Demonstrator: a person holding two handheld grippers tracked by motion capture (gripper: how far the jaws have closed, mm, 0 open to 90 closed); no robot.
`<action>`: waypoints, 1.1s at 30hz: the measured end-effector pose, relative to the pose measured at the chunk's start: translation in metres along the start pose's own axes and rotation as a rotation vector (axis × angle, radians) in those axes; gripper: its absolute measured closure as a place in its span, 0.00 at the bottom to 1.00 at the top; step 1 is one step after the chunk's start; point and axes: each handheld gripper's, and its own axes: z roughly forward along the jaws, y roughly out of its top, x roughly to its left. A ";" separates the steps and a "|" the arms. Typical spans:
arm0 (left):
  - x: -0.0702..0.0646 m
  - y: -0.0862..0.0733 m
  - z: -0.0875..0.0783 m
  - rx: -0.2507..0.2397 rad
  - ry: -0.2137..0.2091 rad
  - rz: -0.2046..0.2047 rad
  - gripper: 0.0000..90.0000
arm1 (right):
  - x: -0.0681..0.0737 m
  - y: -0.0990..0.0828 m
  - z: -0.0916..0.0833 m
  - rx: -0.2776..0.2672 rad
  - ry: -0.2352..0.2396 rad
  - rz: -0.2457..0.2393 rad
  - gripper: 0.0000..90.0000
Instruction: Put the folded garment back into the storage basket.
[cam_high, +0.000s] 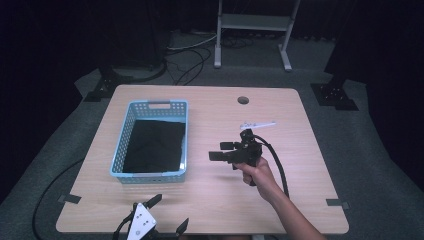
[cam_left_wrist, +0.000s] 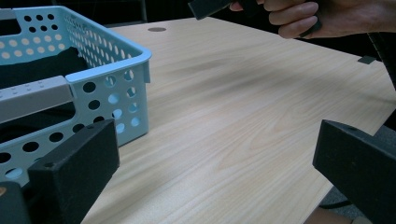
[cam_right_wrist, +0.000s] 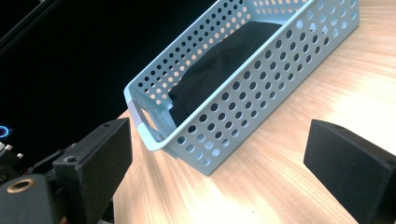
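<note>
A light blue perforated basket (cam_high: 150, 175) stands on the left half of the wooden table (cam_high: 300, 120) and holds a folded black cloth (cam_high: 155, 145). A hand (cam_high: 257, 172) holds my right gripper (cam_high: 222, 151) just right of the basket. Its jaws are open, point at the basket and hold nothing. In the right gripper view the basket (cam_right_wrist: 261, 79) and cloth (cam_right_wrist: 219, 65) lie ahead of the open right gripper (cam_right_wrist: 219, 163). My left gripper (cam_high: 168, 213) rests at the table's front edge, open with nothing in it. The left gripper view shows the open left gripper (cam_left_wrist: 215, 172), the basket (cam_left_wrist: 107, 79) and the hand (cam_left_wrist: 303, 16).
A round cable hole (cam_high: 243, 100) sits near the table's far edge. Dark tape marks (cam_high: 337, 202) lie at the front corners. On the floor behind stand a white metal frame (cam_high: 252, 22), black stand feet (cam_high: 334, 95) and loose cables (cam_high: 192, 62).
</note>
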 end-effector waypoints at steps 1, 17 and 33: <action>0.000 0.000 0.000 0.000 -0.001 0.000 0.00 | 0.000 -0.001 0.000 -0.002 0.001 -0.001 0.08; 0.000 0.000 0.001 0.004 -0.003 0.001 0.00 | -0.006 -0.012 -0.007 -0.023 -0.004 0.015 0.08; -0.001 0.000 0.001 0.004 -0.002 0.002 0.00 | -0.008 -0.025 -0.019 -0.018 -0.026 0.014 0.08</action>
